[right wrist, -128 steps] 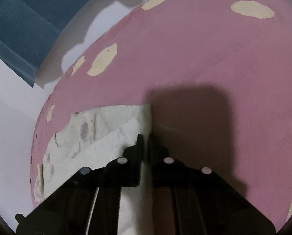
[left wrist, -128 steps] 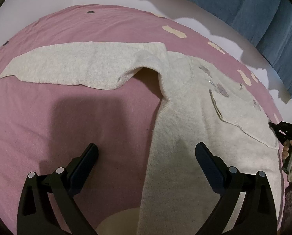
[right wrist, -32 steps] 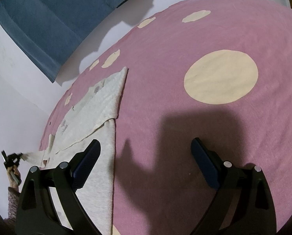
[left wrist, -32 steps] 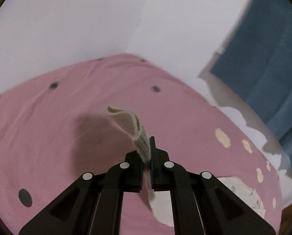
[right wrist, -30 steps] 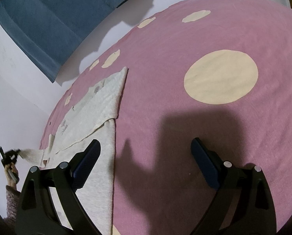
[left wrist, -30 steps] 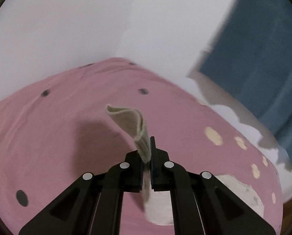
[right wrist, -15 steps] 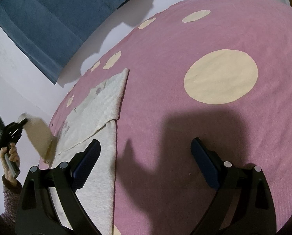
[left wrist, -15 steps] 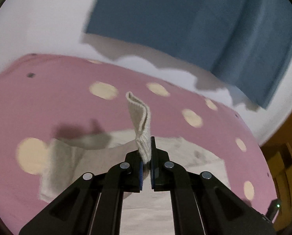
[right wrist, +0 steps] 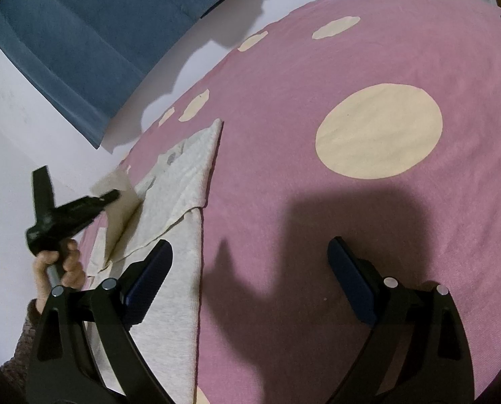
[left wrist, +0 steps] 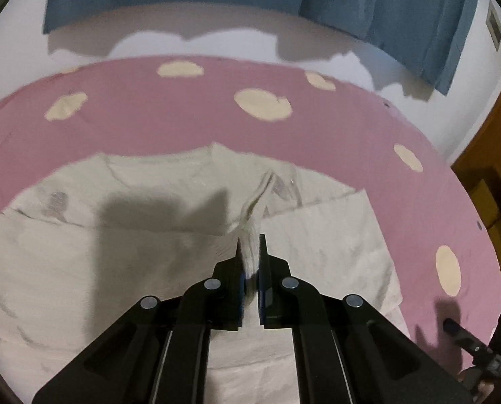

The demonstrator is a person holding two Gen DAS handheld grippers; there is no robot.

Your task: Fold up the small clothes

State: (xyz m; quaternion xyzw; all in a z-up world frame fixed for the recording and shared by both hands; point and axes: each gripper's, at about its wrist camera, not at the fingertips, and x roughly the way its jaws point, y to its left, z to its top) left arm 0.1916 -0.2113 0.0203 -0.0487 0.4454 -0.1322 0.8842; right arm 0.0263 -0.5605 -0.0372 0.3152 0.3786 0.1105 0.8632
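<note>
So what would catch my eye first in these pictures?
Probably the pink bedspread with its big cream dots, filling both views. On it lies a cream knit sweater, and the left gripper is pinching its sleeve over the body. The right gripper hovers open beside the sweater.

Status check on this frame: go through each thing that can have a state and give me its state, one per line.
left gripper: shut on the cuff of the sleeve
right gripper: open, holding nothing, above the bedspread
sweater: flat on the bedspread, right sleeve folded across the body
left sleeve: lifted over the body, not laid down
bedspread: spread flat
curtain: hanging
</note>
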